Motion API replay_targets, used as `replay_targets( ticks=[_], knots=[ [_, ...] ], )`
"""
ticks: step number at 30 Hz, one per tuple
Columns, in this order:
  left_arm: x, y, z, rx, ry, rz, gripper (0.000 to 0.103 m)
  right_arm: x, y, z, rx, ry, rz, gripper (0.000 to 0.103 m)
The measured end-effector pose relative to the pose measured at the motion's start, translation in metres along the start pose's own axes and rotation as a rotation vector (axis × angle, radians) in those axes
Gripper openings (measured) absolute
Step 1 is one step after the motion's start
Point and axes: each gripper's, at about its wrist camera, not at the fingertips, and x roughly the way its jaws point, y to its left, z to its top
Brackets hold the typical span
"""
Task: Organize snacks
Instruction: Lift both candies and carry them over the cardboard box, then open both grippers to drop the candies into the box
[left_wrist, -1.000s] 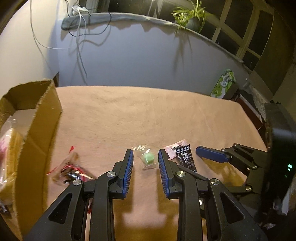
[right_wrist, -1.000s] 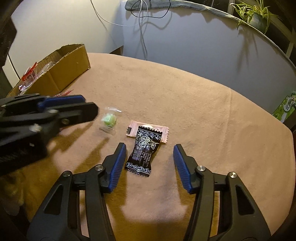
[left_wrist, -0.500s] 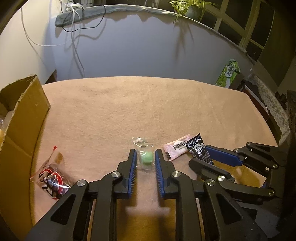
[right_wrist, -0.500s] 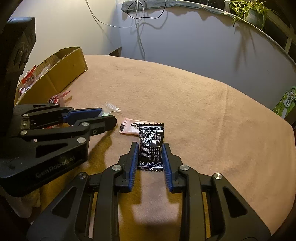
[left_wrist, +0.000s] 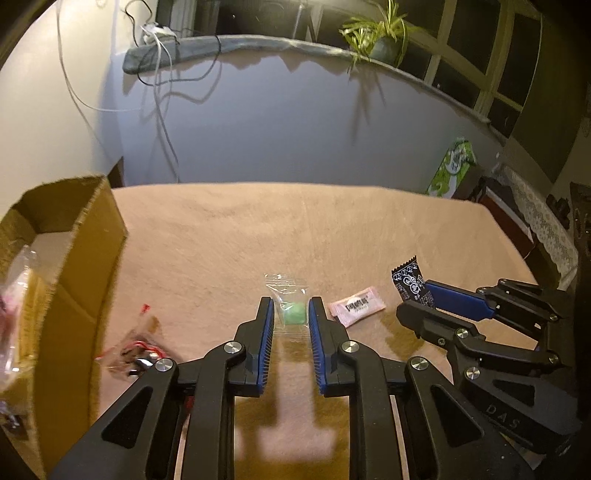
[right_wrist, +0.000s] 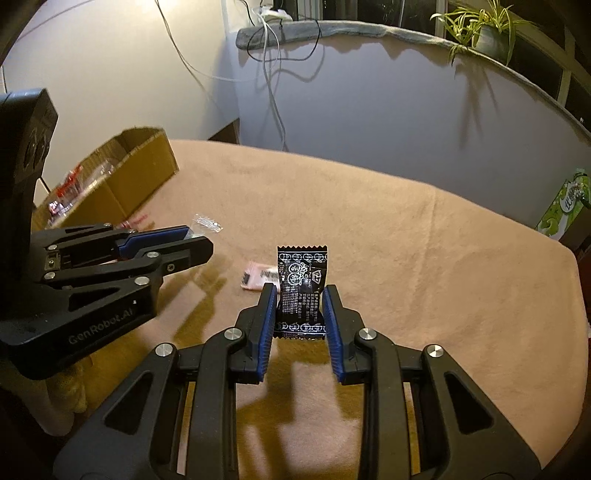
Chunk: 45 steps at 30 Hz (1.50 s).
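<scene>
**Both grippers loaded, box waiting at the left**

The left gripper (left_wrist: 291, 314) is clamped on the green candy (left_wrist: 294, 316), its clear wrapper sticking out ahead of the pads. The right gripper (right_wrist: 300, 306) is pinched on the black packet (right_wrist: 302, 291), which stands upright, gripped at its lower half so the top crimp stays free. Both look lifted clear of the tan tablecloth (left_wrist: 332, 229). Left behind, at two o'clock from the left gripper, lies the pink sachet (left_wrist: 357, 305); at eight o'clock, a red-and-clear wrapped snack (left_wrist: 135, 354). Out at nine o'clock sits the cardboard box (left_wrist: 88, 236), some snacks inside, likely the destination.
</scene>
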Motion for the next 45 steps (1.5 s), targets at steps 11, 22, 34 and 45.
replay_targets(
  ticks=[11, 22, 34, 45],
  knots=[
    [-0.049, 0.021, 0.006, -0.016, -0.124, 0.01, 0.018, -0.009, 0.032, 0.019, -0.016, -0.046, 0.044, 0.026],
    [-0.087, 0.078, 0.002, -0.115, -0.203, 0.042, 0.017, -0.015, 0.091, 0.033, -0.085, -0.074, 0.133, 0.026],
    [-0.11, 0.14, -0.013, -0.219, -0.237, 0.099, 0.017, -0.008, 0.162, 0.044, -0.172, -0.069, 0.233, 0.027],
    [-0.125, 0.18, -0.025, -0.285, -0.252, 0.137, 0.017, 0.002, 0.221, 0.046, -0.253, -0.05, 0.307, 0.027]
  ],
)
